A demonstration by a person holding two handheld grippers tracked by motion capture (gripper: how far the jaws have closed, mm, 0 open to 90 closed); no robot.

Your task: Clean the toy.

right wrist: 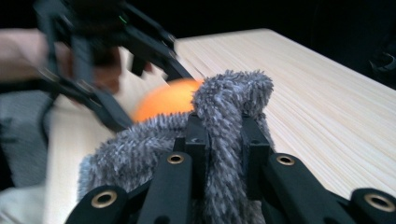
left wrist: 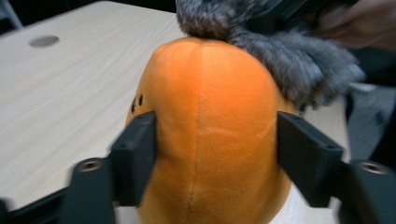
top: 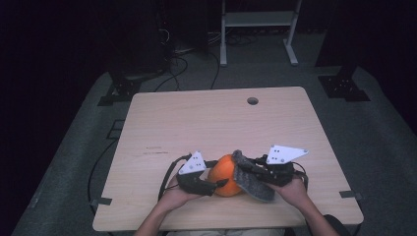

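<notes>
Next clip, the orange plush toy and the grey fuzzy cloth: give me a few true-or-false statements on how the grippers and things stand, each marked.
1. The right gripper is shut on the grey cloth. True.
2. The orange toy sits between the left gripper's jaws. True.
3. The cloth lies flat at the table's far edge. False: it is held up at the near edge, its end resting against the toy's top.
4. The toy is blue. False: it is orange.
5. The table has a round hole near its far edge. True.
6. Both grippers hold the cloth. False: the right gripper alone holds it; the left one is at the toy.
</notes>
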